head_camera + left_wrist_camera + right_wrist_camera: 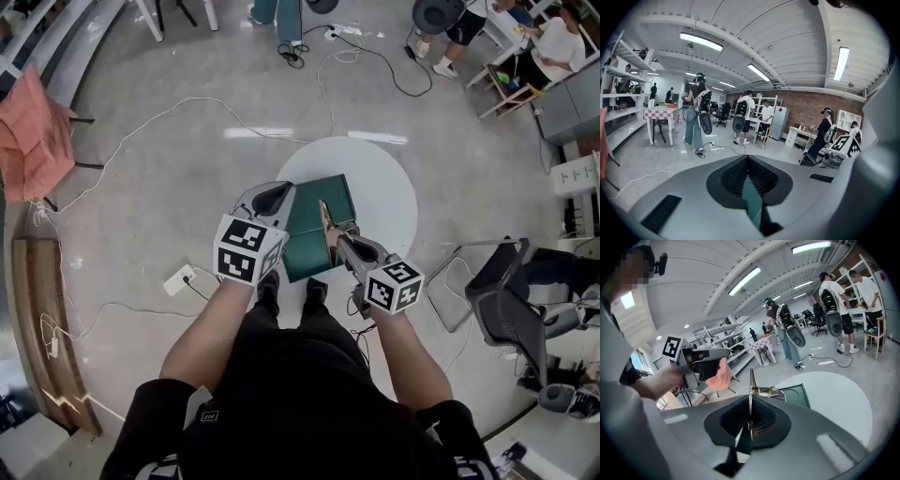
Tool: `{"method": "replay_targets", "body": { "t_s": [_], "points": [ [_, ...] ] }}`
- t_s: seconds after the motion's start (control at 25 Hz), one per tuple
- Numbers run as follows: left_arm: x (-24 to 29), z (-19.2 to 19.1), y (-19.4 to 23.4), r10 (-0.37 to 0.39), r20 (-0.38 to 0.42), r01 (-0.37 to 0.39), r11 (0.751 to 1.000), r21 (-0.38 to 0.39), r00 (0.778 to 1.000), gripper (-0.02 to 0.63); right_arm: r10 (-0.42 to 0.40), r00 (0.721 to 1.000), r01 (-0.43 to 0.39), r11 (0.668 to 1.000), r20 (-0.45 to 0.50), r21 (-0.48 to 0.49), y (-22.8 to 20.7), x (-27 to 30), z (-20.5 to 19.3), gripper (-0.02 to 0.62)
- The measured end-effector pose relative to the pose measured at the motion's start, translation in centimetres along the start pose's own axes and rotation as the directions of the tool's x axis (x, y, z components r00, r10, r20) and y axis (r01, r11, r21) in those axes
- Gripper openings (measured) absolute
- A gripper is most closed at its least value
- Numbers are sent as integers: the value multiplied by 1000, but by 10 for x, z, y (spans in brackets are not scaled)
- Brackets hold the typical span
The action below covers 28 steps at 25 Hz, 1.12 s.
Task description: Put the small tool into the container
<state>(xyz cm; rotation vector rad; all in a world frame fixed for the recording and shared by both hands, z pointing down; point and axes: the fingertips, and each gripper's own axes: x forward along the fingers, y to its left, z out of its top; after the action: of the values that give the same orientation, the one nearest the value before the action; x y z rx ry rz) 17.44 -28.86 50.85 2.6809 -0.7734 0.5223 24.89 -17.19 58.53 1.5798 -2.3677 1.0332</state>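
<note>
Small tool (328, 230) pinched in the right claw (337, 248), above the green container (309, 220).
It juts straight ahead past the closed jaws, blade on edge. The container lies just below and ahead of its tip, on the round table (389, 192). The left claw (272, 199), jaws together and empty, hovers to the right claw's left.

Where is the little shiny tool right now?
In the head view, the small tool is pinched in the right gripper, held over the right side of the green container on the round white table.
</note>
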Motion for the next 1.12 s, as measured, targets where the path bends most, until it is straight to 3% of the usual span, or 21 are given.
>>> {"method": "replay_targets", "body": {
  "t_s": [0.24,0.44,0.72,1.12],
  "points": [
    [-11,-23,11,87,-37,-89,995,-55,996,6,81,983,-98,991,-165,-95,-6,17,-23,12],
    [-22,-37,15,152,-55,-157,982,-100,987,6,136,948,-188,969,-288,-163,-10,30,-41,12],
    [-47,-54,19,219,-74,-228,960,-163,973,6,148,861,-320,901,-487,-292,-11,47,-79,12],
    [-67,-57,32,276,-84,-287,941,-182,958,6,95,739,-464,790,-667,-401,-14,63,-115,12]
  ]
}}
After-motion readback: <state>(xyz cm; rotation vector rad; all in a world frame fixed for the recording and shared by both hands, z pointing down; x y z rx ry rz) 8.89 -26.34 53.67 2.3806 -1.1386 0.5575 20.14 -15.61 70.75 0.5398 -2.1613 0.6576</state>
